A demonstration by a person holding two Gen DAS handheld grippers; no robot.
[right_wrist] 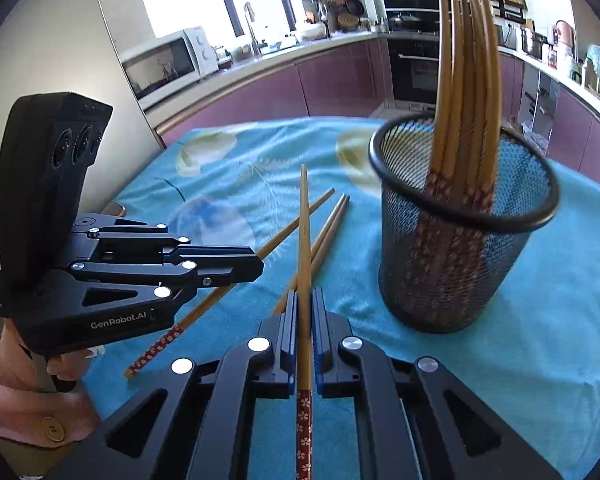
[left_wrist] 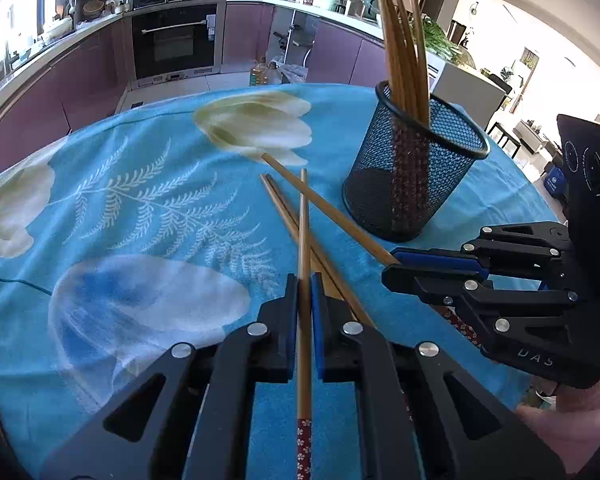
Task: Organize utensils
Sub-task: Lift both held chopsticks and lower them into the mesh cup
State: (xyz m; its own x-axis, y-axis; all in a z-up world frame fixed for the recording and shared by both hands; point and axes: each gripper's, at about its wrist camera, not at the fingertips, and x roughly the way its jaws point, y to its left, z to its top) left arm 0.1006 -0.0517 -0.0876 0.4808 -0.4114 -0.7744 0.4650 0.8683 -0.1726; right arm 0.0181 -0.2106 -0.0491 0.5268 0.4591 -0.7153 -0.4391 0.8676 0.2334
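A black mesh cup (left_wrist: 416,172) holds several bamboo chopsticks (left_wrist: 404,48) upright on the blue flowered cloth; it also shows in the right wrist view (right_wrist: 460,248). My left gripper (left_wrist: 305,292) is shut on one chopstick (left_wrist: 304,240) that points forward. My right gripper (right_wrist: 305,308) is shut on another chopstick (right_wrist: 305,232). Two loose chopsticks (right_wrist: 328,228) lie together on the cloth under the held ones. In the left wrist view the right gripper (left_wrist: 396,266) sits at the right, just before the cup. In the right wrist view the left gripper (right_wrist: 256,266) sits at the left.
The blue cloth (left_wrist: 140,208) covers the table. Behind it runs a kitchen counter with purple cabinets (left_wrist: 80,80), an oven (left_wrist: 176,40) and a microwave (right_wrist: 164,64). The table's far edge is just beyond the cup.
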